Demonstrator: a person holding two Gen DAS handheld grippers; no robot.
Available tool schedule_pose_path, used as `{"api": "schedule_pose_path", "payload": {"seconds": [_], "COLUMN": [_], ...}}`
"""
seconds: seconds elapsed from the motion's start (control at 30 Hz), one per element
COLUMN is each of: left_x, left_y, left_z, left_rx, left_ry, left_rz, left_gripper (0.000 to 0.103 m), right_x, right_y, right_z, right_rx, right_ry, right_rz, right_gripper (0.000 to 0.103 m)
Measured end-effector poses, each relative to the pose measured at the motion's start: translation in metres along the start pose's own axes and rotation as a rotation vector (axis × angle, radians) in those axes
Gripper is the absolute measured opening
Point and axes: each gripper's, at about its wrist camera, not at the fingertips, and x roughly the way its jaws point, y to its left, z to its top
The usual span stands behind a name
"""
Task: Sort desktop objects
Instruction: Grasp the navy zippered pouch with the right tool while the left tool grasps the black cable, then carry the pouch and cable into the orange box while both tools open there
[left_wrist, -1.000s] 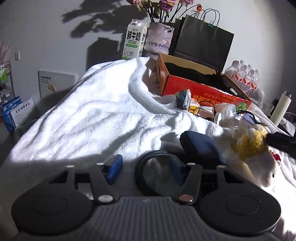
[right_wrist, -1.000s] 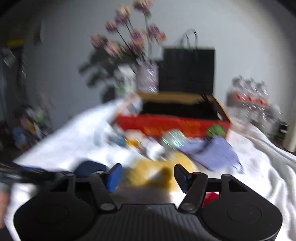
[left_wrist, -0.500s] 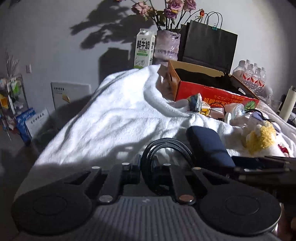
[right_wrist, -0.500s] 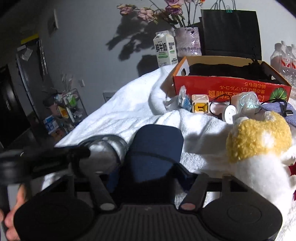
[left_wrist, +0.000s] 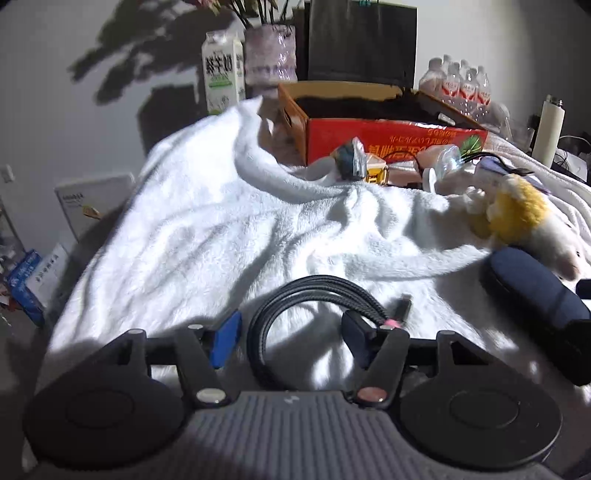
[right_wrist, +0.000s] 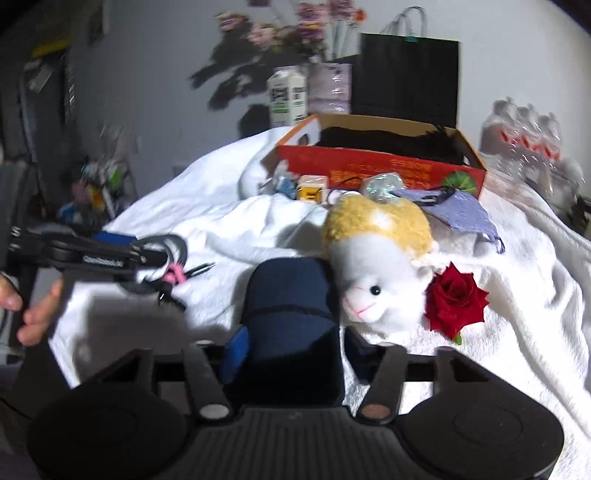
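A coiled black cable (left_wrist: 314, 314) with a pink tie lies on the white towel (left_wrist: 221, 221) between the open fingers of my left gripper (left_wrist: 291, 338). It also shows in the right wrist view (right_wrist: 162, 254), under the left gripper. A dark navy case (right_wrist: 290, 306) lies between the fingers of my right gripper (right_wrist: 291, 350), which sit close on both its sides. The case also shows in the left wrist view (left_wrist: 535, 291). A plush sheep (right_wrist: 376, 266) lies to the right of the case, touching it.
A red cardboard box (right_wrist: 380, 162) stands at the back, with small items, a purple cloth (right_wrist: 461, 214) and a black cord in front. A red rose (right_wrist: 456, 299) lies beside the sheep. Milk carton (left_wrist: 221, 74), vase, black bag and water bottles (left_wrist: 458, 85) line the wall.
My left gripper was shut on the cable half a second ago and now stands open with the cable lying between its fingers. The right gripper stays around the navy case.
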Motion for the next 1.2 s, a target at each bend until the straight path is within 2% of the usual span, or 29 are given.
{"api": "schedule_pose_path", "payload": {"seconds": [0.03, 0.07, 0.17, 0.23, 0.3, 0.43, 0.57, 0.7, 0.8, 1.03, 1.2], "left_x": [0.003, 0.005, 0.004, -0.005, -0.017, -0.052, -0.089, -0.117, -0.133, -0.148, -0.140], "left_y": [0.000, 0.000, -0.009, -0.015, -0.019, -0.016, -0.028, -0.047, -0.063, -0.091, -0.090], "left_z": [0.002, 0.005, 0.009, 0.006, 0.001, -0.003, 0.002, 0.001, -0.006, -0.010, 0.014], "left_rx": [-0.005, -0.005, -0.005, -0.006, -0.011, -0.088, -0.113, -0.120, -0.124, -0.114, -0.130], "left_ry": [-0.005, -0.003, -0.008, -0.028, -0.048, -0.074, -0.129, -0.152, -0.183, -0.223, -0.249], "left_rz": [0.011, 0.021, 0.076, 0.101, 0.113, 0.068, 0.015, -0.047, -0.058, -0.084, -0.088], "left_gripper": [0.057, 0.037, 0.022, 0.020, 0.016, 0.013, 0.012, 0.012, 0.012, 0.013, 0.013], "right_x": [0.004, 0.010, 0.036, 0.052, 0.054, 0.025, -0.011, -0.050, -0.077, -0.108, -0.101], "right_y": [0.001, 0.001, 0.007, 0.015, 0.020, 0.022, 0.020, 0.012, 0.004, -0.012, -0.028], "right_z": [0.001, 0.003, 0.006, 0.004, 0.004, 0.008, 0.015, 0.019, 0.017, 0.006, 0.019], "right_rx": [0.013, 0.024, 0.032, -0.008, -0.017, -0.031, -0.042, -0.042, -0.024, 0.027, 0.051], "right_ry": [-0.013, -0.012, 0.016, 0.019, 0.004, -0.033, -0.104, -0.169, -0.212, -0.258, -0.266], "right_rz": [-0.008, -0.006, -0.007, -0.050, -0.061, 0.016, 0.037, 0.018, -0.013, -0.067, -0.060], "right_gripper": [0.070, 0.070, 0.071, 0.070, 0.063, 0.061, 0.061, 0.061, 0.061, 0.061, 0.061]}}
